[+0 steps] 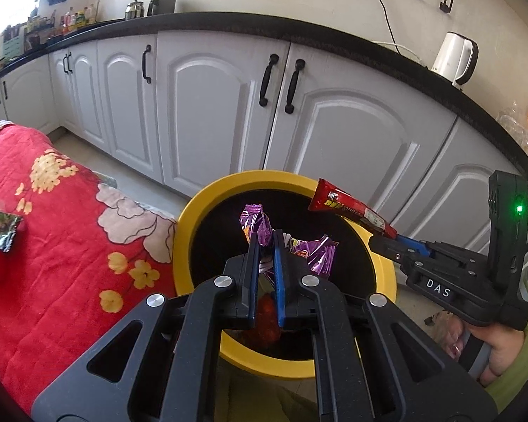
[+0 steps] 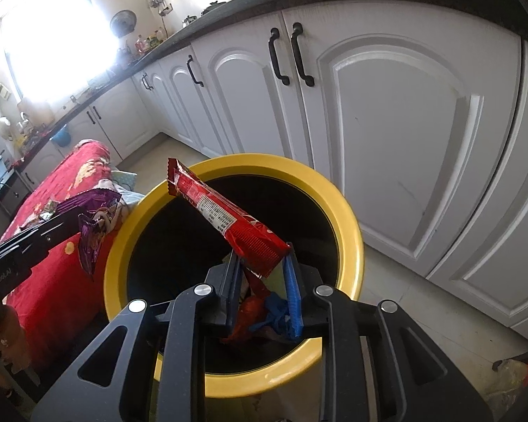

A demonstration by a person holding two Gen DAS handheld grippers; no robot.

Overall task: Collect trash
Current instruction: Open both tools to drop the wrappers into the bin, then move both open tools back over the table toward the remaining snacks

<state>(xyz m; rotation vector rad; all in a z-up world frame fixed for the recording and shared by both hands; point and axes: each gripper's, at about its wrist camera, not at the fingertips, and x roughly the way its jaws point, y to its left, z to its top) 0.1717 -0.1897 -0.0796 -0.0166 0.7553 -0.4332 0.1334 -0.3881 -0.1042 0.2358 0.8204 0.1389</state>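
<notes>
Left wrist: purple wrapper [image 1: 255,223] between hand-held gripper [image 1: 266,242]

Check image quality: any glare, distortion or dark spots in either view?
Right wrist: window blows out, washing the top-left; yellow bin interior is near-black. Left wrist: milder glare at top-left corner, countertop bows from fisheye, bin interior equally dark. Both sharp.

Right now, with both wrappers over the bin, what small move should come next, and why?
Probably open both jaws and let go. The purple wrapper in the left gripper and the red wrapper in the right gripper both hang above the yellow bin, whose dark opening lies directly below them.
</notes>
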